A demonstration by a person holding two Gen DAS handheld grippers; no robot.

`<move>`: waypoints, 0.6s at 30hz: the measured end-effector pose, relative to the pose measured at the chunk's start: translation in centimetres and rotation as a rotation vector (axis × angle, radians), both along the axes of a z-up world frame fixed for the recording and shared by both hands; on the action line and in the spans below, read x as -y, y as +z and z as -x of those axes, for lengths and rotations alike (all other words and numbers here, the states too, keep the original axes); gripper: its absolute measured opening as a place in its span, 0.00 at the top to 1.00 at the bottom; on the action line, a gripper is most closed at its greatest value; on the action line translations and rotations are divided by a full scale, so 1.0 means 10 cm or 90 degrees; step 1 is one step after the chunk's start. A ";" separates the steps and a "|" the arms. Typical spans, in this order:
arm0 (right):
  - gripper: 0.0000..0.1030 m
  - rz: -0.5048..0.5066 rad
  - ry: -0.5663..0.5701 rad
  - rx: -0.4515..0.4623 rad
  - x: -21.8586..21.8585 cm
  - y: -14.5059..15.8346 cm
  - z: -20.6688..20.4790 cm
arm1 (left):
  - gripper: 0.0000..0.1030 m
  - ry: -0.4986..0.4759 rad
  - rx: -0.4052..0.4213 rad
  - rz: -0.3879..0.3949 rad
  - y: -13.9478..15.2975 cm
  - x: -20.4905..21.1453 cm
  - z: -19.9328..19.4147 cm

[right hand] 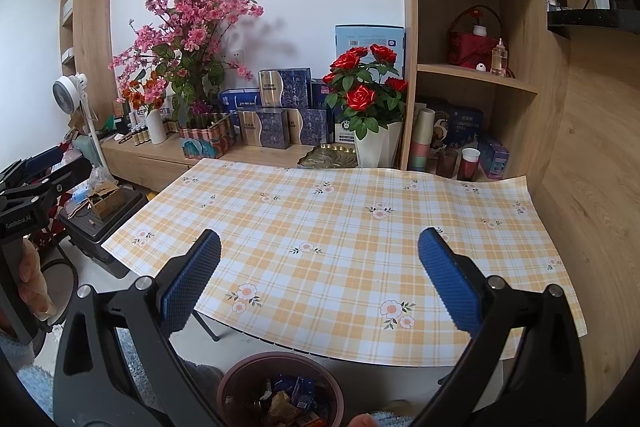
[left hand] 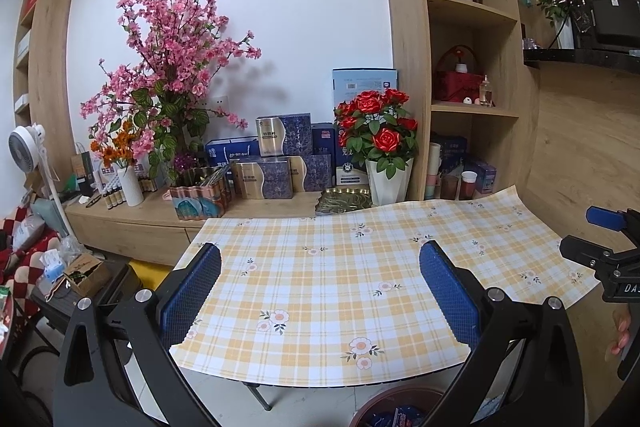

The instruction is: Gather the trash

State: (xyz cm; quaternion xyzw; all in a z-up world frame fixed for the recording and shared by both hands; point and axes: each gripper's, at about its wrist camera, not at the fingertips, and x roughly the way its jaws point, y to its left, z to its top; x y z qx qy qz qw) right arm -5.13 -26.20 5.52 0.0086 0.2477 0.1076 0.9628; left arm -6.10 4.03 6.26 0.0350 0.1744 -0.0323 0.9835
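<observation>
We hold the left gripper [left hand: 320, 287] and right gripper [right hand: 319, 277] over the plaid tablecloth [right hand: 340, 227], both jaws spread wide, gripping nothing. The wrappers [right hand: 288, 399] lie jumbled in the upright brown bin [right hand: 240, 371], just below the table's near edge.

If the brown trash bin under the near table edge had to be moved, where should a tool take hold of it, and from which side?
Probably the trash bin's rim, approached from above: one finger inside the wall, one outside. The bin stands upright with its mouth open upward, and the rim is its only thin edge in view. The near arc suits best; the plaid table overhangs the far side.
</observation>
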 end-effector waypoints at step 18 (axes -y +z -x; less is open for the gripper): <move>0.05 0.009 -0.001 -0.006 -0.03 -0.14 -0.03 | 0.06 0.013 -0.013 -0.006 -0.04 -0.07 -0.02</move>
